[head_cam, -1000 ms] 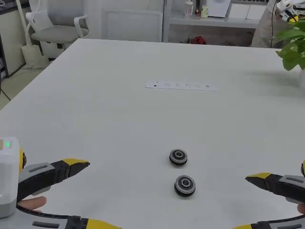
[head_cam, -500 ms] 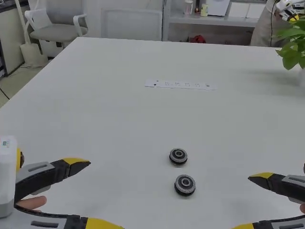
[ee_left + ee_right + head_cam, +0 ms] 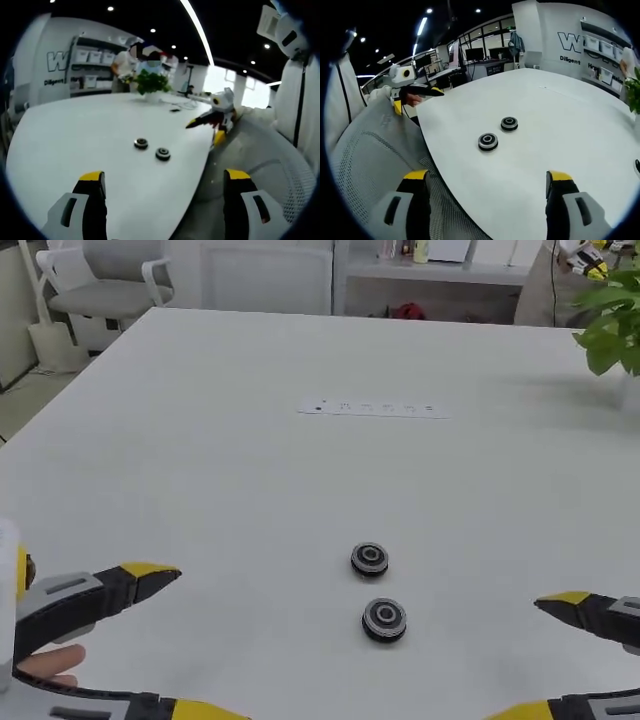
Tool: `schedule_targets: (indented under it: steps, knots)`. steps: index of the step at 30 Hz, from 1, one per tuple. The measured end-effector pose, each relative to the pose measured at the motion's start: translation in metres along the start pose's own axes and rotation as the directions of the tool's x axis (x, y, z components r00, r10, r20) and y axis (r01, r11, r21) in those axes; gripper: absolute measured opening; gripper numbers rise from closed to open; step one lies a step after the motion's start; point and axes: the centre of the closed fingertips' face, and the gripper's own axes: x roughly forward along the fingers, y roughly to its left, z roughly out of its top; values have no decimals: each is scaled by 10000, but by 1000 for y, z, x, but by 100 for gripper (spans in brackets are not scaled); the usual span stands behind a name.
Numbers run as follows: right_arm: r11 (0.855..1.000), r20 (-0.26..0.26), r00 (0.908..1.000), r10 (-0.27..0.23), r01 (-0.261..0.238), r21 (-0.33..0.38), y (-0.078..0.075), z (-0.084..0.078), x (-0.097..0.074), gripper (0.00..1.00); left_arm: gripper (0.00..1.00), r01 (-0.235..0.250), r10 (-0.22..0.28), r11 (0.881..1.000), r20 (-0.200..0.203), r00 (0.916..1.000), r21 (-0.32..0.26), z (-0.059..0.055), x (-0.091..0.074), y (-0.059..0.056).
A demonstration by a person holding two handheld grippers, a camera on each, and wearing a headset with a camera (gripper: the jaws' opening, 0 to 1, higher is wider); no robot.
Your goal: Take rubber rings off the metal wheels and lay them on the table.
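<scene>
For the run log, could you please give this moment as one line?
left gripper: open, empty | right gripper: open, empty | near wheel, far wheel: on table, rubber rings on

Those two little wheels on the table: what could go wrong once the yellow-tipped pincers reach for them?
1. The near wheel and far wheel lie loose on the smooth table; a nudge from the open left gripper or right gripper could slide one toward the near edge.
2. They sit close together, so jaws closing on one may knock the other.
3. Their black rubber rings look thin; a jaw might slip off.
</scene>
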Motion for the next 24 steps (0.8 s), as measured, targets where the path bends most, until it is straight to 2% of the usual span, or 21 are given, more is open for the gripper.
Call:
schedule_targets:
  steps: [5,10,18,24]
  knots:
    - [10000,136,9999,-91,90,32,-3,5,-7,93,100,102,-102,9999,19,9999,20,3,-2,-3]
    - [9994,306,9990,-324,327,-86,-7,17,-16,93,100,154,-151,9994,-78,9999,302,10,-7,-4]
    - [9981,451,9980,-432,450,-414,-10,31,-25,91,100,-9,5,9966,49,10000,820,31,-18,4]
    - [9965,610,9974,-374,418,-718,-13,46,-29,91,100,-84,56,9940,264,9996,1095,48,-18,9]
